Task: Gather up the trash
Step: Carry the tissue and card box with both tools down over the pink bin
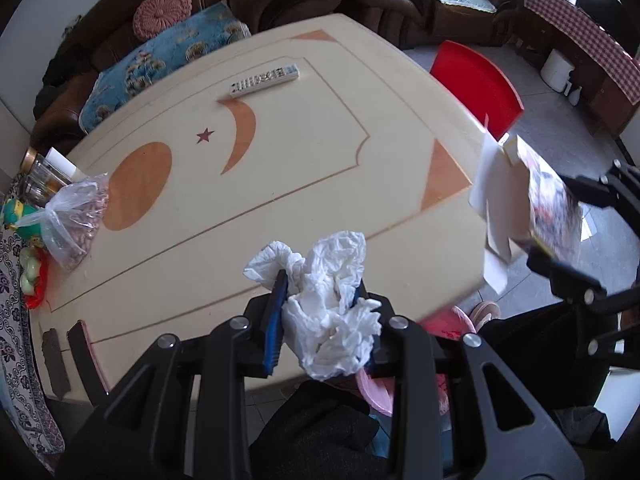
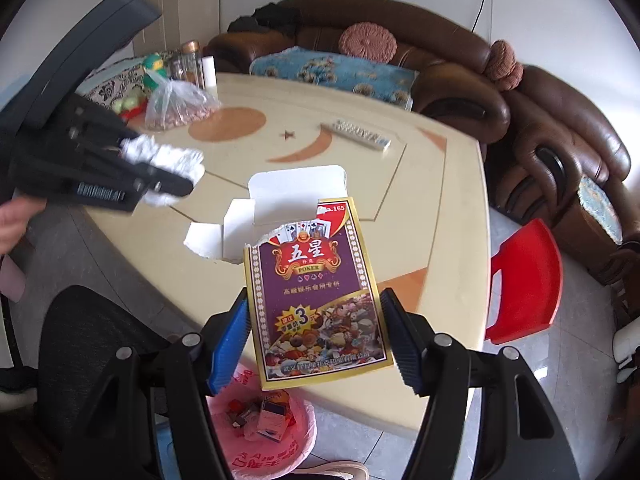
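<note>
The left hand-held gripper (image 1: 320,312) is clamped on a crumpled white tissue (image 1: 334,308), held above the near edge of the table (image 1: 304,152). The right hand-held gripper (image 2: 314,336) pinches an opened poker card box (image 2: 316,292) by its sides, torn flaps up, over the table edge. Below it stands a bin lined with a pink bag (image 2: 264,436) holding scraps. On the table lie a remote control (image 1: 264,80) and a clear bag of nuts (image 1: 76,220)

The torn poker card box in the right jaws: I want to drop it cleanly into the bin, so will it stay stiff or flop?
The poker card box looks like thin, probably light card. Its torn flaps hang open, so that end may flop or catch. Its glossy print might slip.
</note>
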{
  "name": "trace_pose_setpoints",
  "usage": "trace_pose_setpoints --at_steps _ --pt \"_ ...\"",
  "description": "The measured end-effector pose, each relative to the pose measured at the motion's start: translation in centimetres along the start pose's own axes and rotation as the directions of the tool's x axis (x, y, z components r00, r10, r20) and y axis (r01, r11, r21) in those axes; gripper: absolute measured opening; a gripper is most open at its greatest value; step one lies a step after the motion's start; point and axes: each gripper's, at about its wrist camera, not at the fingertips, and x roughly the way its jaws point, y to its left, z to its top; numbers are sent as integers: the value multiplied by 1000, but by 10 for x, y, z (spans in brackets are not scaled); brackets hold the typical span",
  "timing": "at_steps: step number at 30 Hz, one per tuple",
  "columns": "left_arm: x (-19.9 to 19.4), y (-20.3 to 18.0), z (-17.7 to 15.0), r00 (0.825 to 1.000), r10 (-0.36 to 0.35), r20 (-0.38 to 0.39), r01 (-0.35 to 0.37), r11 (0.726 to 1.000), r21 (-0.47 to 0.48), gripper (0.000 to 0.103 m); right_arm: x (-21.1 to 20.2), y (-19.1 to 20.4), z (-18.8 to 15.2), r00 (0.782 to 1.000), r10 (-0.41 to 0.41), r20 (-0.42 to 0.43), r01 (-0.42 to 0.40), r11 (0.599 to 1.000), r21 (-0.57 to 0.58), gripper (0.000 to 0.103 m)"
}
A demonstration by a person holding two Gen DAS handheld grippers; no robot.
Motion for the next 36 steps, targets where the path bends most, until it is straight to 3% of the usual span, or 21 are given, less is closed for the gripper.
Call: trace_pose_setpoints --at_steps 9,20,36 --pt "-61 -29 -58 994 8 106 -12 999 35 30 -65 21 -14 997 -37 63 37 999 1 62" --pt "-83 -55 -112 989 -19 148 14 999 36 31 -116 45 -45 995 -50 86 50 999 -1 62" --pt "-59 -76 -152 986 -126 114 123 992 30 31 -100 75 -102 1000 -14 -11 14 1000 -13 62"
